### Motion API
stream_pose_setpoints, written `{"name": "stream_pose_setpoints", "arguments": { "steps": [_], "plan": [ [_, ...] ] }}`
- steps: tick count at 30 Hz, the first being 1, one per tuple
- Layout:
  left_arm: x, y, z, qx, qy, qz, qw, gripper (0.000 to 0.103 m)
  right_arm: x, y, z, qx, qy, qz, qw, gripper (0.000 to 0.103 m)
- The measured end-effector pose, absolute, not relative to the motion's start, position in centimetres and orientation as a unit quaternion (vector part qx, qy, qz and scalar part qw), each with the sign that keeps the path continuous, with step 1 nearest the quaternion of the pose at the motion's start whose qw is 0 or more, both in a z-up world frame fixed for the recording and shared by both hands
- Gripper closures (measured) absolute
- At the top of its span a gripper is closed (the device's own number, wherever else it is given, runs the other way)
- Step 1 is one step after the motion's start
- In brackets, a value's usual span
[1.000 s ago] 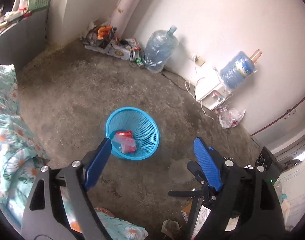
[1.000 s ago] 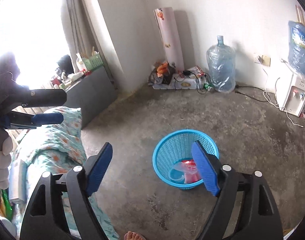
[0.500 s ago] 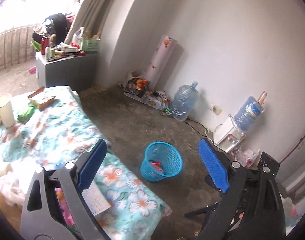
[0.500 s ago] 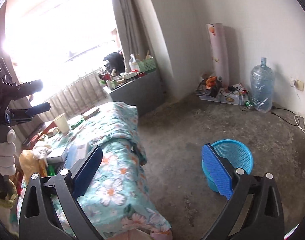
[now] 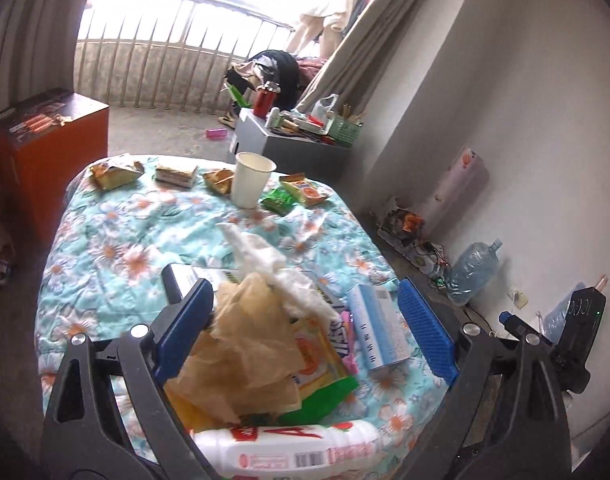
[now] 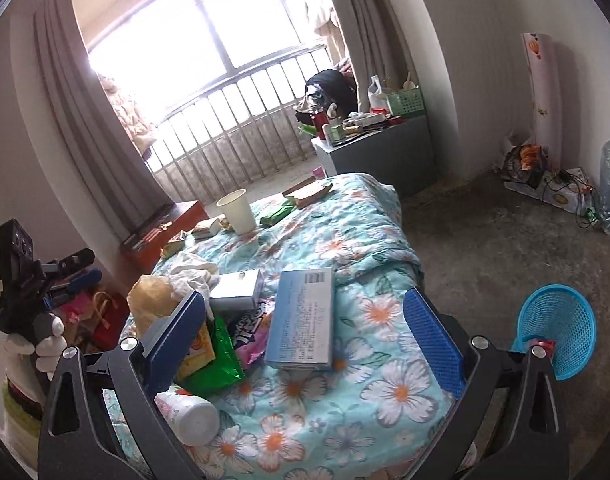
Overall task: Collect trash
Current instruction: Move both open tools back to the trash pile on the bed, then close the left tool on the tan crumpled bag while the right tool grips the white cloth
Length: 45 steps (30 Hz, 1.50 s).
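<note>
Now facing the bed (image 6: 357, 216), not the floor and the blue basket (image 6: 561, 320) as a second ago; basket sitting off the bed's right side. Lying heaped at the near edge, the trash: blue box (image 6: 301, 320), long axis running away from the jaws, between the right gripper (image 6: 305, 340) fingers; brown paper (image 5: 245, 344) nearer the left gripper (image 5: 305, 336). Both standing wide open, holding nothing
</note>
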<state>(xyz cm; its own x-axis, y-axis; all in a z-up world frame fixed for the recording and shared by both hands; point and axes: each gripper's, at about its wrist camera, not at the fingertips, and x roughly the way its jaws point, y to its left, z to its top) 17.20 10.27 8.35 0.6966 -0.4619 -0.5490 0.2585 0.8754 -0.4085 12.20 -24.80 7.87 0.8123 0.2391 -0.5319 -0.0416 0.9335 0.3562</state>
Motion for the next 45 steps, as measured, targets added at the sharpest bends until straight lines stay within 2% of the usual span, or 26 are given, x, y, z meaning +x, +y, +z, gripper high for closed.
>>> {"name": "stream_pose_setpoints", "arguments": {
  "steps": [7, 19, 27, 31, 37, 40, 45],
  "plan": [
    [16.8, 15.2, 3.3, -0.207, 0.412, -0.204, 0.864, 0.014, 16.7, -19.3, 7.4, 0.169, 0.327, 0.128, 0.921, 0.007],
    [19.7, 10.8, -1.3, -0.117, 0.478, -0.160, 0.856, 0.016, 19.9, -15.1, 7.4, 0.164, 0.362, 0.166, 0.902, 0.007],
    [20.4, 10.1, -1.7, -0.115, 0.485, -0.152, 0.853, 0.040, 25.0, -12.8, 5.2, 0.189, 0.428, 0.232, 0.853, 0.023],
    [20.6, 10.5, -2.1, -0.118, 0.490, -0.143, 0.852, 0.055, 27.4, -11.4, 3.5, 0.195, 0.463, 0.239, 0.831, 0.031],
    [20.3, 11.0, -2.3, -0.124, 0.488, -0.137, 0.853, 0.070, 29.0, -9.8, 2.3, 0.173, 0.488, 0.241, 0.821, 0.043],
    [20.2, 11.3, -2.2, -0.129, 0.484, -0.139, 0.854, 0.075, 29.1, -9.3, 2.1, 0.161, 0.493, 0.240, 0.821, 0.052],
    [19.9, 11.6, -1.6, -0.139, 0.469, -0.144, 0.860, 0.084, 29.1, -9.2, 2.1, 0.155, 0.497, 0.240, 0.819, 0.074]
  ]
}}
